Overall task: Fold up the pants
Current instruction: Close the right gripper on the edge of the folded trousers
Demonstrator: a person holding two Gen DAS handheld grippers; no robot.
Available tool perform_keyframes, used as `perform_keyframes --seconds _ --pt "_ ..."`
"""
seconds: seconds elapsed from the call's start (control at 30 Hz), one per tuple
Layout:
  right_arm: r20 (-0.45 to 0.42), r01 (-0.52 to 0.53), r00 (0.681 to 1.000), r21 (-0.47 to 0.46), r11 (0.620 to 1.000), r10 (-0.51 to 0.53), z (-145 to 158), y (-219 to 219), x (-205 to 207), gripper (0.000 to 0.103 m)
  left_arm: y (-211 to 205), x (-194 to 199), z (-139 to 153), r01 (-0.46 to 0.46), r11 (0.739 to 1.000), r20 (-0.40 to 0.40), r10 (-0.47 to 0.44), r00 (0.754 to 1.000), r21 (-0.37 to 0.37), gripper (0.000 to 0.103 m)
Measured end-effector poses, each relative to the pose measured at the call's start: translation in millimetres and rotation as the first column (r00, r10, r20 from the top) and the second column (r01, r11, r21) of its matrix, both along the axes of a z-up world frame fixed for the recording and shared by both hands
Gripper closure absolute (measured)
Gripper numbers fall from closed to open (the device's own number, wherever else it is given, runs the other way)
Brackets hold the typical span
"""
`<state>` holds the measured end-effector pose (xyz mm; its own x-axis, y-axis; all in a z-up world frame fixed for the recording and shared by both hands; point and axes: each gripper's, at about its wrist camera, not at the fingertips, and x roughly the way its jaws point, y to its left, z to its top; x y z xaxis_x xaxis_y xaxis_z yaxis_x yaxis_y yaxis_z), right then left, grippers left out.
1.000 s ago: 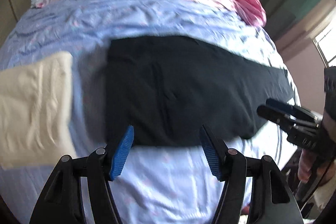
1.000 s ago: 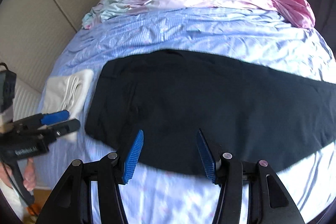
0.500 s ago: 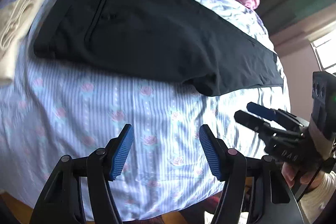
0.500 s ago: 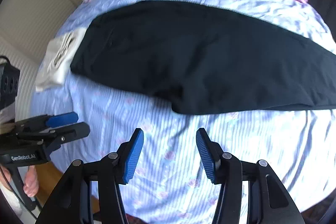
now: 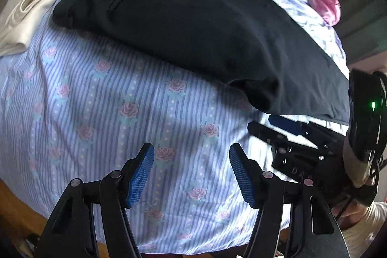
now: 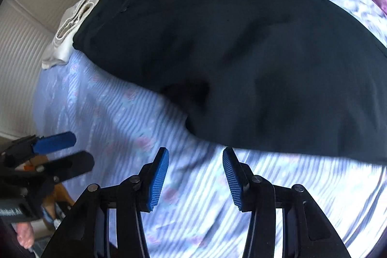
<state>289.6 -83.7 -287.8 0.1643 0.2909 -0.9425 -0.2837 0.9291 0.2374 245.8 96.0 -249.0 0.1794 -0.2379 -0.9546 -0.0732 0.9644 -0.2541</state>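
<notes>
At nine o'clock in my left camera sits a folded cream cloth, just beside the waist end of the black pants. The pants lie flat across the striped flowery bed sheet, from eleven o'clock down to three. A second ago they sat right above my left gripper; now I have pulled back and dropped lower, so only sheet lies between its spread fingers. My right gripper came down too. Its fingers are closing with nothing between them, and the near edge of the pants sits just past its tips at twelve o'clock. I think I am about to pinch that edge to start a fold.
</notes>
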Motion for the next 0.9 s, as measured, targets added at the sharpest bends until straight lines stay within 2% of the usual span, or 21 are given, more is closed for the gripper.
perform_keyframes --seconds 0.07,0.23,0.47,0.57,0.9 --pt "-0.021 -0.003 1.000 0.010 1.000 0.004 2.3 -3.3 9.4 0.056 -3.4 2.6 1.1 -0.014 1.000 -0.001 0.014 1.000 0.006 0.040" --pt "0.098 -0.041 0.995 0.039 0.998 0.037 38.1 -11.9 28.6 0.056 -10.3 9.8 13.6 -0.039 0.999 0.026 0.038 0.999 0.016 0.040" --pt "0.084 -0.075 0.994 0.053 0.996 0.070 39.2 -13.3 74.3 0.054 -14.6 22.5 23.6 -0.074 0.997 0.052 0.072 0.996 0.039 0.040" --pt "0.066 -0.115 0.992 0.063 0.991 0.111 35.1 -10.8 72.0 0.049 -13.2 24.4 22.0 -0.096 0.994 0.047 0.094 0.994 0.049 0.040" --pt "-0.002 -0.247 0.969 0.049 0.968 0.247 9.0 21.0 41.1 0.049 -4.7 25.9 15.9 -0.127 0.989 0.027 0.125 0.992 0.077 0.040"
